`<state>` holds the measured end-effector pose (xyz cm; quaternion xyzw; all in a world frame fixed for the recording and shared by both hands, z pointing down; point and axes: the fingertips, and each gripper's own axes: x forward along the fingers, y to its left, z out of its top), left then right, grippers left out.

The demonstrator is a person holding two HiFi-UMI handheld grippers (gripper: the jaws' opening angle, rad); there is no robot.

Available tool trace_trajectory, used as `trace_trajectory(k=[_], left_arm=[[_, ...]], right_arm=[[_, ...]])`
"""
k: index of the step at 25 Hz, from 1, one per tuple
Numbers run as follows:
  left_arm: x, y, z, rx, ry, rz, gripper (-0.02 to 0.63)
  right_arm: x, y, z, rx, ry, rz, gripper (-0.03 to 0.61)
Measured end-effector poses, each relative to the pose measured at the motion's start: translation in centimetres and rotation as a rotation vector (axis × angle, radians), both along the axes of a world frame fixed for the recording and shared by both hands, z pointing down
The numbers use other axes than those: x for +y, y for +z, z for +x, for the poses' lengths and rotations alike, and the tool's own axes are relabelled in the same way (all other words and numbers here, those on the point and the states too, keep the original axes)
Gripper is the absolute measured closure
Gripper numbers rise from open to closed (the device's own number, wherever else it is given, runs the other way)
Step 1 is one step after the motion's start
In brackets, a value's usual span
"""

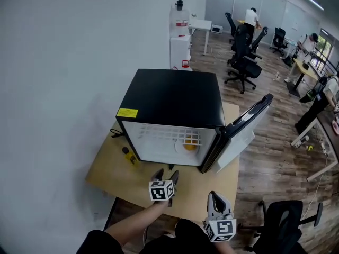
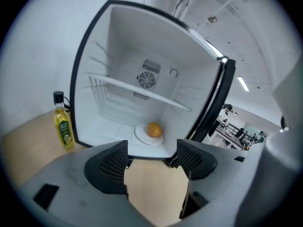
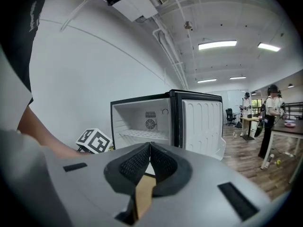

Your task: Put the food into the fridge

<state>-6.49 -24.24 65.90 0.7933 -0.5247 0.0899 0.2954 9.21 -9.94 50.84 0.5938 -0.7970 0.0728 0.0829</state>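
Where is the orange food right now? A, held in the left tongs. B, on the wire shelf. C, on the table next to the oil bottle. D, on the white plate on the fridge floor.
D: the orange food sits on the white plate on the floor of the fridge, below the wire shelf; the left tongs are open and empty.

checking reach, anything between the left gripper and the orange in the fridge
Nothing visible. The left gripper, jaws apart and empty, faces the orange on its plate inside the open mini fridge; the shelf sits above it.
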Motion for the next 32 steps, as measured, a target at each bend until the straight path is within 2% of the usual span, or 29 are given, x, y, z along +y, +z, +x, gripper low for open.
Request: trace_trajectory(k=[7,15,18,22,26,27,29,32], left_arm=[[9.7,-9.0,-2.0,0.028,0.018,0.194,0.316],[21.3,-14.6,-2.5,0.070,0.075,0.318,0.316],[24.5,-15.6,-2.7,0.060,0.088,0.337,0.318],[27.7,-15.9,-2.7,0.001,0.095,0.328,0.319],[30.0,-16.3,-2.3,-0.020,0.107,0.331,0.321],[30.4,-16.6,-2.4,-0.033,0.102,0.342,0.335],[30.9,-17.3,-2.6,-0.039,0.081,0.368,0.456],[31.4,-18.4,-2.3,-0.007,0.052,0.383,0.522]], right_arm=[[5.9,-0.9,-0.9,0.007,0.008,-0.001,0.518],[12.7,-0.9,-1.6,0.041,0.028,-0.016,0.518],[14.5,-0.4,-2.2,0.045,0.019,-0.033,0.518],[15.9,-0.1,-2.9,0.043,0.001,-0.045,0.518],[16.5,-1.4,-3.3,0.038,-0.028,-0.032,0.518],[16.7,-1.8,-3.2,0.036,-0.032,-0.023,0.518],[17.1,-2.5,-2.9,0.035,-0.036,-0.009,0.518],[18.0,-3.3,-1.8,0.026,-0.024,0.008,0.518]])
